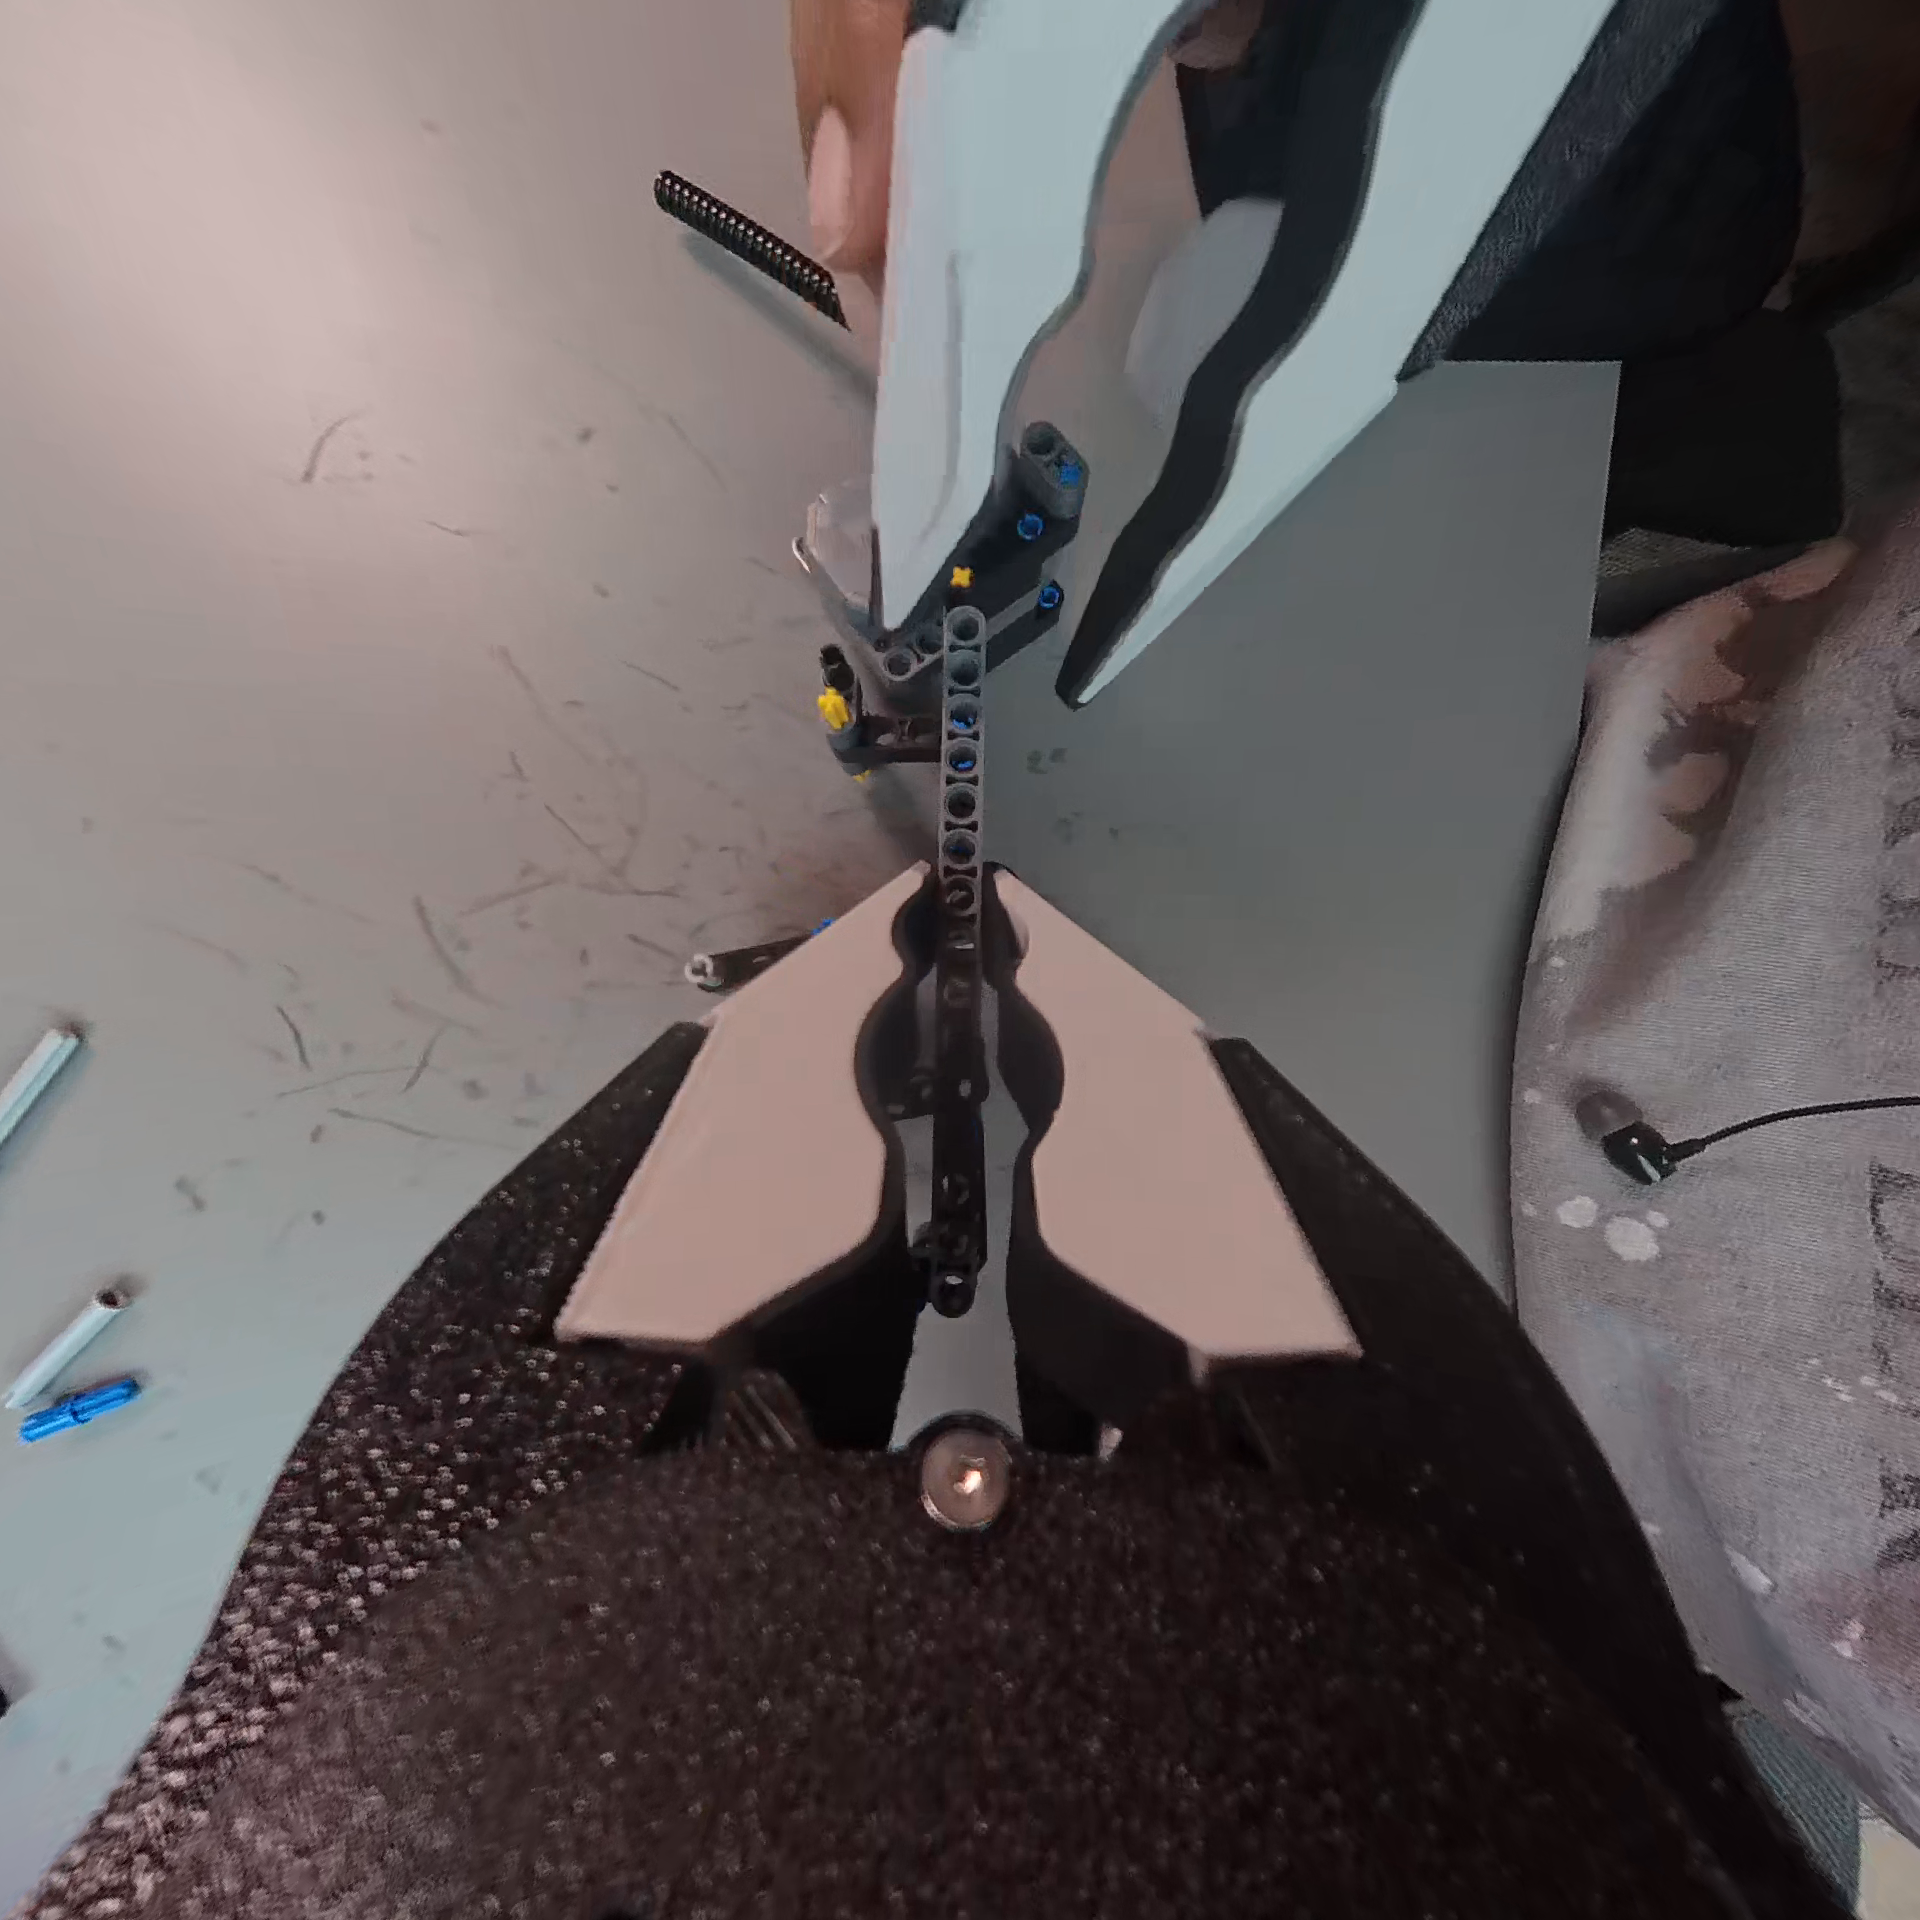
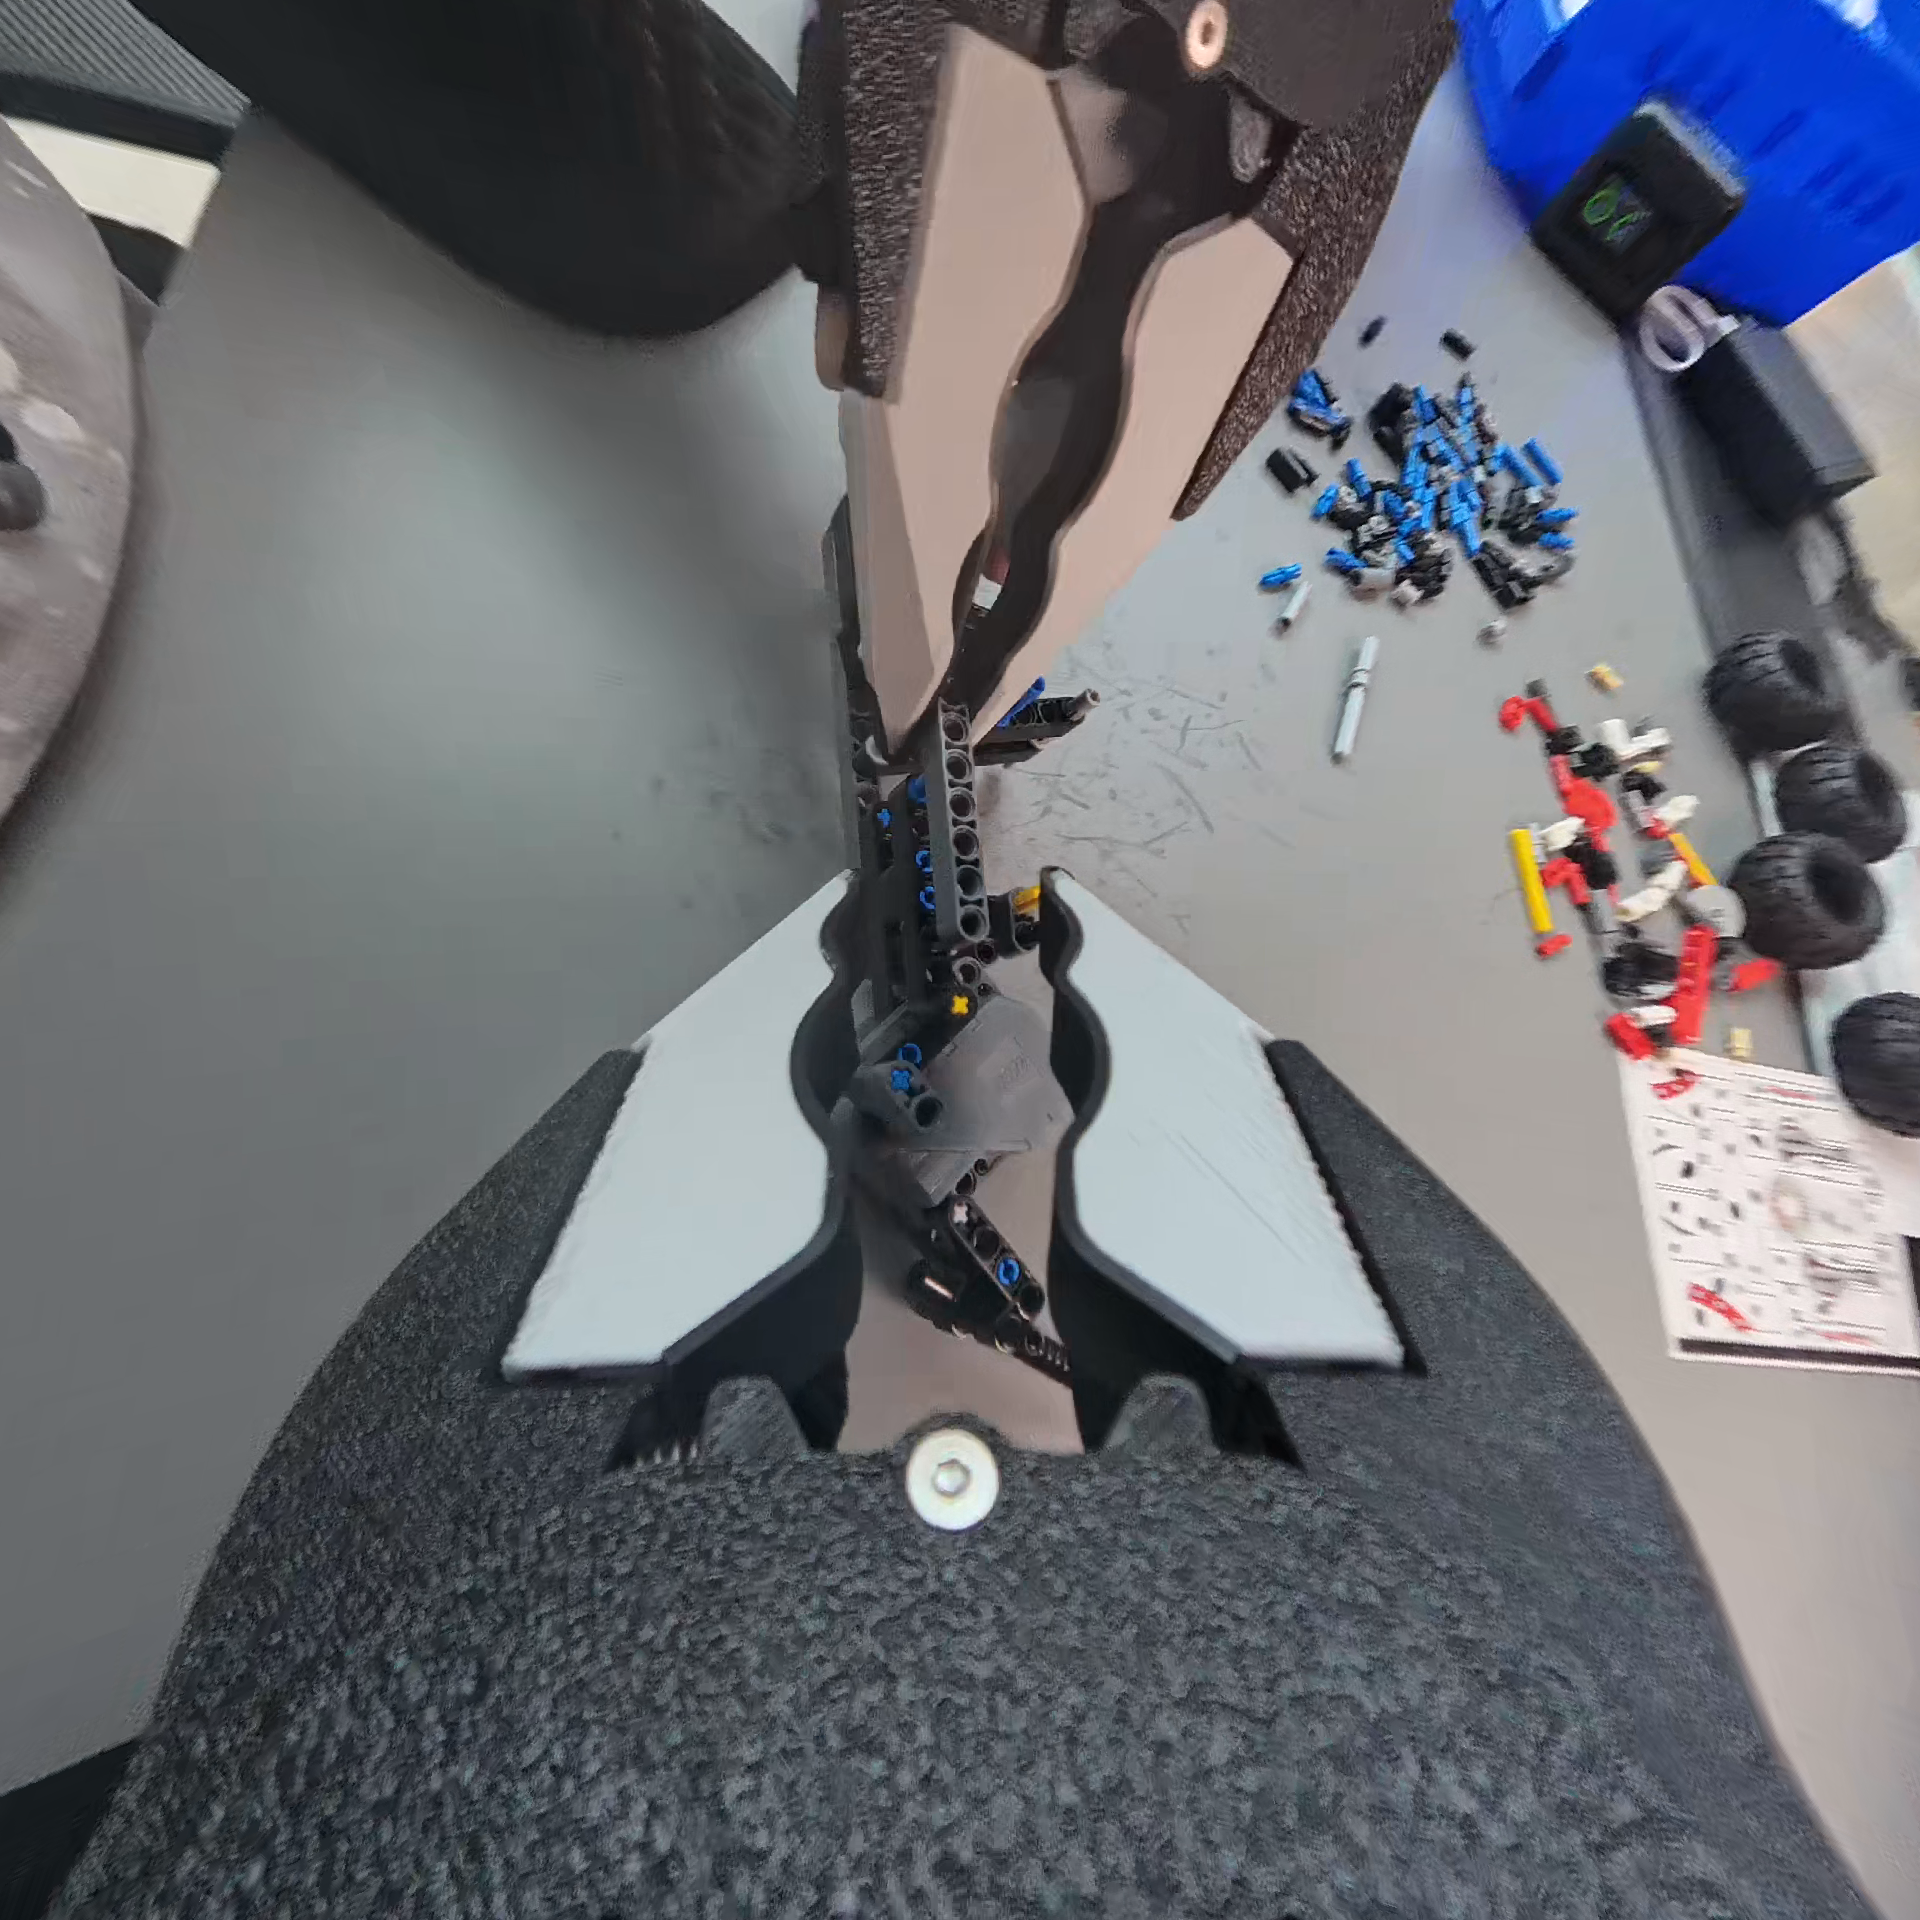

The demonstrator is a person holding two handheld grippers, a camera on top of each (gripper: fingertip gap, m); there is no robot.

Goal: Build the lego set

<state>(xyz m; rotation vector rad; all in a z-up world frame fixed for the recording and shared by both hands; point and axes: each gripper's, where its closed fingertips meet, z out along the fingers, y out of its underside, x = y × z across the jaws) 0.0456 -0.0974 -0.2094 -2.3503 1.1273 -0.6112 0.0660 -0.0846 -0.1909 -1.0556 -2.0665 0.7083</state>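
Observation:
My left gripper (image 1: 961,873) has tan pads and is shut on a long dark grey holed beam (image 1: 963,748), gripped at about its middle. The beam's far end meets a dark lego assembly (image 1: 1039,509) with blue and yellow pins. My right gripper (image 2: 948,883) has pale pads and is shut on that assembly (image 2: 987,1070), around its grey block, above the grey table (image 2: 468,727). In the right wrist view the left gripper (image 2: 940,722) comes down from the top with the beam (image 2: 958,821) against the assembly. In the left wrist view the right gripper (image 1: 977,665) reaches in from the top.
To the right lie a pile of blue and black pins (image 2: 1434,488), red, white and yellow parts (image 2: 1621,862), black tyres (image 2: 1808,894), an instruction sheet (image 2: 1777,1226) and a blue box (image 2: 1714,125). A black toothed strip (image 1: 743,244), grey axles (image 1: 73,1340) and a blue pin (image 1: 78,1408) lie left.

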